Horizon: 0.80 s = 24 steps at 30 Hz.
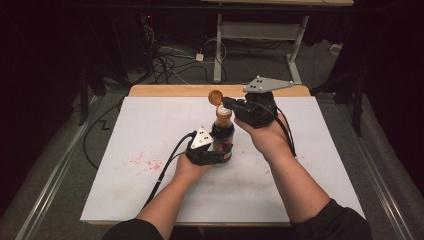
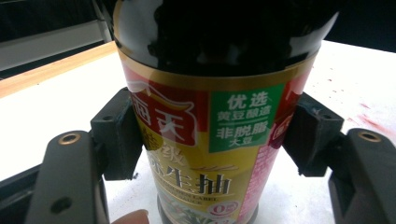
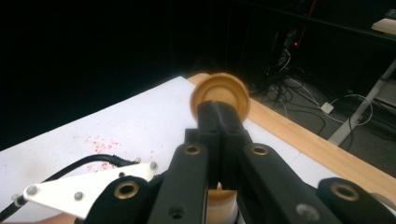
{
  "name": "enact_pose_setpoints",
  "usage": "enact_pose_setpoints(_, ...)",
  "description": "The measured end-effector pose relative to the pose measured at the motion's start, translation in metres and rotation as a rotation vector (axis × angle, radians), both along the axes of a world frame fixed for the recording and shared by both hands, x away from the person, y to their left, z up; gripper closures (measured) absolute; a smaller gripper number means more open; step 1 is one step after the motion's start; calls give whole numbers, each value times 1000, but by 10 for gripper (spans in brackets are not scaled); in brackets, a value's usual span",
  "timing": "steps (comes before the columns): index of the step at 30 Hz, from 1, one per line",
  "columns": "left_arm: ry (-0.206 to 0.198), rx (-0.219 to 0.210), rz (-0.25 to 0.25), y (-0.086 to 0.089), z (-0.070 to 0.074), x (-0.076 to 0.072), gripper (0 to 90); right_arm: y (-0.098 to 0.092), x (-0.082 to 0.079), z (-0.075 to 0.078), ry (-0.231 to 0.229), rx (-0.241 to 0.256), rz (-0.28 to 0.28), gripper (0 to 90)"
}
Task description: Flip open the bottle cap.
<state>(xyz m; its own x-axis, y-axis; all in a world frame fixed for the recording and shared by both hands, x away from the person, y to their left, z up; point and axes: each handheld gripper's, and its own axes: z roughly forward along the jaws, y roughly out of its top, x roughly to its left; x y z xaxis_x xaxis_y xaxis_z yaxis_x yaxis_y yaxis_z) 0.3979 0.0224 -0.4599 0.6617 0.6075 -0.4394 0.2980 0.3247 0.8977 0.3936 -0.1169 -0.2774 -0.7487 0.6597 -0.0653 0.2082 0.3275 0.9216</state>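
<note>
A dark sauce bottle (image 1: 223, 134) with a red, yellow and green label (image 2: 210, 135) stands upright on the white mat (image 1: 150, 125). My left gripper (image 1: 221, 151) is shut on its lower body, one pad on each side (image 2: 116, 135). The bottle's orange neck (image 1: 223, 116) is uncovered. Its round orange cap (image 1: 215, 96) is tipped up above the neck, inside facing my right gripper (image 1: 227, 103). In the right gripper view that gripper (image 3: 219, 112) is shut on the lower edge of the cap (image 3: 219, 93). Whether the cap still hangs on a hinge I cannot tell.
Red specks (image 1: 145, 161) stain the mat left of the bottle. A wooden table edge (image 1: 170, 90) runs along the far side. Beyond it are floor cables (image 1: 165, 60) and the legs of another table (image 1: 218, 50). The left gripper's cable (image 1: 167, 165) trails toward the near edge.
</note>
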Motion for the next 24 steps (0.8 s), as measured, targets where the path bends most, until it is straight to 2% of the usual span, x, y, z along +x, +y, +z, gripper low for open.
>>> enact_pose_setpoints(10, 0, -1, -3, 0, 0, 0, 289, 12, 18, -2, 28, -12, -12, 900)
enact_pose_setpoints(13, -1, 1, -3, 1, 0, 0, 288, 11, 19, -1, 28, -1, -13, 900)
enact_pose_setpoints(19, 4, -1, -2, 1, 0, 0, 286, -7, 7, 5, -11, -3, -17, 900)
enact_pose_setpoints(24, 7, 2, -1, 1, 1, 0, 284, -28, 0, -1, -15, 4, -41, 900)
